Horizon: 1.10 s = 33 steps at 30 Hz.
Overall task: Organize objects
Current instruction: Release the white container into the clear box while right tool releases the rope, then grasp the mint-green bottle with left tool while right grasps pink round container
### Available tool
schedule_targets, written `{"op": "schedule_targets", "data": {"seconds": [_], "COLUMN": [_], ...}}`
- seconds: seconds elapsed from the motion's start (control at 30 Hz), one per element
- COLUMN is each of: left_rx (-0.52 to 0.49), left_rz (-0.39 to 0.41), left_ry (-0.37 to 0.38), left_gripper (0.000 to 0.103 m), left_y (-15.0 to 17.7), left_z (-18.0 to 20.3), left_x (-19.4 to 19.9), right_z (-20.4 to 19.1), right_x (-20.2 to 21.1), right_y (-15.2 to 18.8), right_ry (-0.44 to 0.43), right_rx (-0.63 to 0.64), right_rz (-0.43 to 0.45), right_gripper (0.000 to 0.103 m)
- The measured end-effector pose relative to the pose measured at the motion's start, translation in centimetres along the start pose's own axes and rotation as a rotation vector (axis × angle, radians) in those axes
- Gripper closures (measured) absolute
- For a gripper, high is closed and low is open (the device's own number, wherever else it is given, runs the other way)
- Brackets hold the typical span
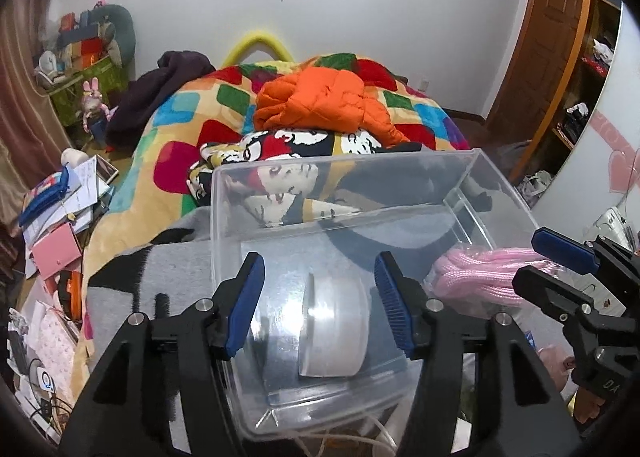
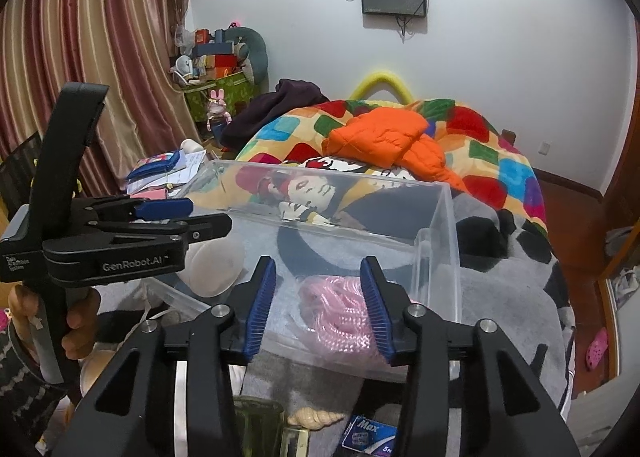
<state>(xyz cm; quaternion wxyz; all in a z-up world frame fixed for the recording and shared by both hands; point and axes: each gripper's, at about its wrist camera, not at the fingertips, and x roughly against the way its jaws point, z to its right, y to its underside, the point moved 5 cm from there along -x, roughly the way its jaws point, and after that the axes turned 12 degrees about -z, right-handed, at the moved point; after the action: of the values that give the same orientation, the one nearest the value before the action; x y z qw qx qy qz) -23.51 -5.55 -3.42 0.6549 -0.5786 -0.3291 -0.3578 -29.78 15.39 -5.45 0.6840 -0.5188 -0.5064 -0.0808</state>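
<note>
A clear plastic bin (image 1: 256,193) (image 2: 450,225) sits on a grey blanket on the bed. A roll of clear tape (image 1: 334,331) (image 2: 212,265) lies inside it on the left. A bag of pink cord (image 1: 476,273) (image 2: 340,309) lies inside on the right. My left gripper (image 1: 320,305) is open just above the tape roll, holding nothing; it also shows in the right wrist view (image 2: 200,217). My right gripper (image 2: 318,309) is open around the pink cord bag without closing on it; it also shows in the left wrist view (image 1: 552,261).
An orange jacket (image 1: 320,97) and a colourful quilt (image 1: 176,161) lie beyond the bin. Papers and boxes (image 1: 60,217) crowd the left bedside. A shell (image 2: 316,417), a green glass jar (image 2: 260,425) and a blue packet (image 2: 368,433) lie before the bin.
</note>
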Motion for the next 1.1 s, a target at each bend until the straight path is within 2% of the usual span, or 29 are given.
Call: {"op": "schedule_targets", "data": {"seconds": [0.13, 0.37, 0.53, 0.7, 0.8, 1.1], "left_rx": [-0.002, -0.01, -0.013, -0.023, -0.034, -0.05], "left_rz": [0.014, 0.048, 0.069, 0.09, 0.103, 0.114], "left_ry": [0.004, 0.001, 0.003, -0.016, -0.024, -0.031], "left_gripper": [0.043, 0.034, 0.025, 0.016, 0.011, 0.009], "left_y": [0.2, 1.0, 1.8, 2.7, 3.3, 5.5], "left_z": [0.2, 0.8, 1.2, 1.4, 1.7, 2.0], "left_x": [0.9, 2.7, 4.0, 5.3, 6.1, 7.6], "right_z": [0.0, 0.1, 0.2, 0.3, 0.3, 0.5], "right_x": [0.5, 1.8, 2.8, 3.6, 4.3, 6.0], "right_y": [0.2, 0.8, 1.4, 2.0, 2.4, 3.9], "right_ry": [0.001, 0.006, 0.008, 0.013, 0.021, 0.05], "right_rx": [-0.007, -0.016, -0.028, -0.034, -0.034, -0.048], "right_rz": [0.006, 0.022, 0.033, 0.039, 0.044, 0.061], "right_gripper": [0.051, 0.044, 0.033, 0.032, 0.025, 0.022]}}
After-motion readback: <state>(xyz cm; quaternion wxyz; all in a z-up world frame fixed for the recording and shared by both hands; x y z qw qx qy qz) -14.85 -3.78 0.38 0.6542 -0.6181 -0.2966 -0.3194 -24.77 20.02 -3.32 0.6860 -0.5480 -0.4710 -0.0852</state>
